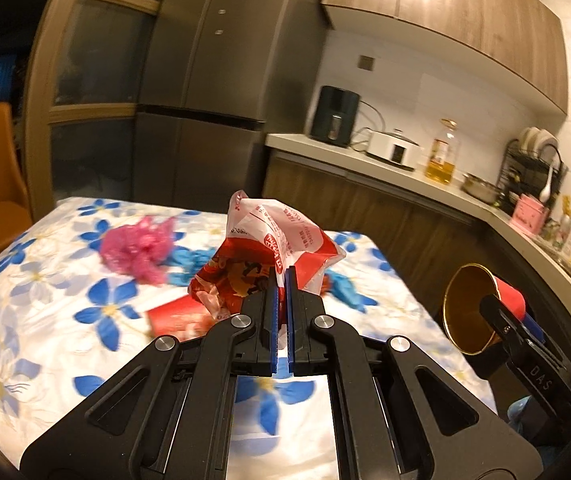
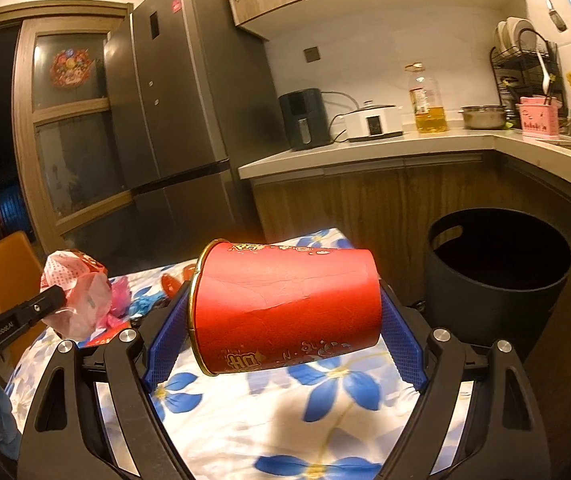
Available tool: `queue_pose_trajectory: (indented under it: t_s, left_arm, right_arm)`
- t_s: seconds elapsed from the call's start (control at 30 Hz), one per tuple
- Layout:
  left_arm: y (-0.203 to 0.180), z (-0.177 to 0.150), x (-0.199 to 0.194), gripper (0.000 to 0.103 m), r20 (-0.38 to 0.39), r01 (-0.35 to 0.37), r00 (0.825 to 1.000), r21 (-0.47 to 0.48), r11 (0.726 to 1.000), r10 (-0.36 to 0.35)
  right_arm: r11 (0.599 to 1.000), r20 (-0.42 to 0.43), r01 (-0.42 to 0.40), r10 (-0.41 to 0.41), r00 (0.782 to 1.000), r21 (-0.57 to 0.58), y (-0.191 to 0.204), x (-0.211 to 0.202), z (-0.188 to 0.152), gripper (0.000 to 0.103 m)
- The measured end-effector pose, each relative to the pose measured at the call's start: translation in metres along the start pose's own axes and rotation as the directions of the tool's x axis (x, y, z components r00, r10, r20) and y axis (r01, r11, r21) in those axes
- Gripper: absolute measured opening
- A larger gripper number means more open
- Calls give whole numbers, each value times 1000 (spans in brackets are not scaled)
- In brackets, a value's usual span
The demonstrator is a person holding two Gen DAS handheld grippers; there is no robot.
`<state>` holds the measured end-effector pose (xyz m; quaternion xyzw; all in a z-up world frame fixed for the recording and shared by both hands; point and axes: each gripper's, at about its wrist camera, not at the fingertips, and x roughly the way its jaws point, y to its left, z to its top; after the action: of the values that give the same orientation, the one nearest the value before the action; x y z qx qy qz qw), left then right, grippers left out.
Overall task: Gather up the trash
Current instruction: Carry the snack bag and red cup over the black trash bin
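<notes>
Red paper fills my right view: the cup (image 2: 285, 304) lies sideways between the blue pads (image 2: 167, 344) of my right gripper (image 2: 283, 320), rim to the left, base to the right, jaws spread wide and clamped on its two ends, lifted above the table (image 2: 325, 432). In the left view I see the same cup (image 1: 481, 308) at the right edge, its gold-lined mouth facing me, though my right gripper (image 1: 521, 332) hides its far end and is itself cut off by the lens rim.

My left gripper (image 1: 282, 280) is pinched tight on a crumpled red and white wrapper (image 1: 281, 248); the blue pads (image 1: 272, 312) nearly meet, with only thin film between them. From the right view the wrapper (image 2: 73, 292) hangs at the tip of the left gripper (image 2: 51, 298), clear of the flowered cloth.

Behind the wrapper I make out more litter on the table (image 1: 45, 320), all smeared by blur: a pink plastic wad (image 1: 137, 248), something blue (image 1: 193, 260) beside it, and a flat red packet (image 1: 181, 318) partly covered by the wrapper. I cannot read any of them.

A black bin (image 2: 497, 280) stands on the floor just past the table's right corner, below the counter (image 2: 365, 152); its inside is too dark to see.
</notes>
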<state>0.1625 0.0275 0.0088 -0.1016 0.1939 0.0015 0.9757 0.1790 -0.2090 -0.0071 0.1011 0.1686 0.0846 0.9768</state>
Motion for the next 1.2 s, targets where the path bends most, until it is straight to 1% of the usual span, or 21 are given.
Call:
queue_pose_trajectory:
  t_s: [0.27, 0.57, 0.9, 1.03, 1.2]
  left_arm:
    - [-48, -2, 16, 2, -22, 79, 997, 57, 995, -78]
    - [-108, -1, 37, 2, -40, 183, 983, 120, 976, -179]
    - [-185, -1, 61, 2, -61, 303, 953, 187, 934, -297]
    - [-213, -1, 70, 2, -64, 342, 940, 209, 916, -336]
    - [-243, -3, 83, 2, -78, 379, 925, 229, 897, -372]
  right_arm:
    - [998, 37, 59, -60, 997, 28, -33, -12, 11, 83]
    - [988, 80, 144, -148, 986, 63, -76, -20, 25, 83]
    - [963, 130, 253, -264, 956, 95, -126, -27, 43, 83]
    - [953, 145, 284, -298, 944, 109, -144, -28, 49, 83]
    - [945, 153, 303, -320, 935, 122, -163, -27, 55, 83]
